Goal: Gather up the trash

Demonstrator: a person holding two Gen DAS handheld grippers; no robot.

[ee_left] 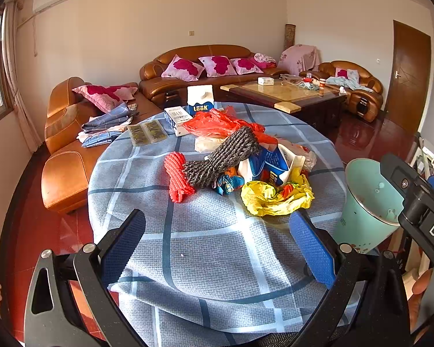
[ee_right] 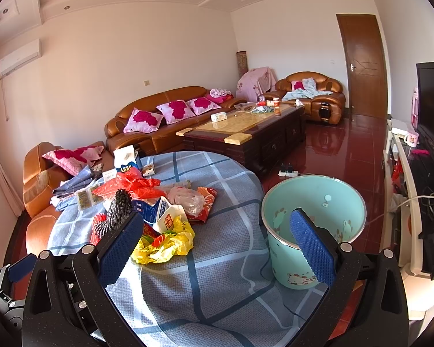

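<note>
The round table [ee_left: 205, 248] is carrying a heap of trash [ee_left: 240, 162] mid-cloth, the green bin [ee_right: 312, 225] is standing just beside its edge, and the left gripper [ee_left: 217, 240] and right gripper [ee_right: 214, 245] are both hovering wide open, empty.

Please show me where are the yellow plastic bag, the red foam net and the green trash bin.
yellow plastic bag [ee_left: 276, 198], left wrist view, middle of the crumpled bag.
red foam net [ee_left: 178, 177], left wrist view, middle of the roll.
green trash bin [ee_right: 286, 214], right wrist view, inner wall on the left.
</note>
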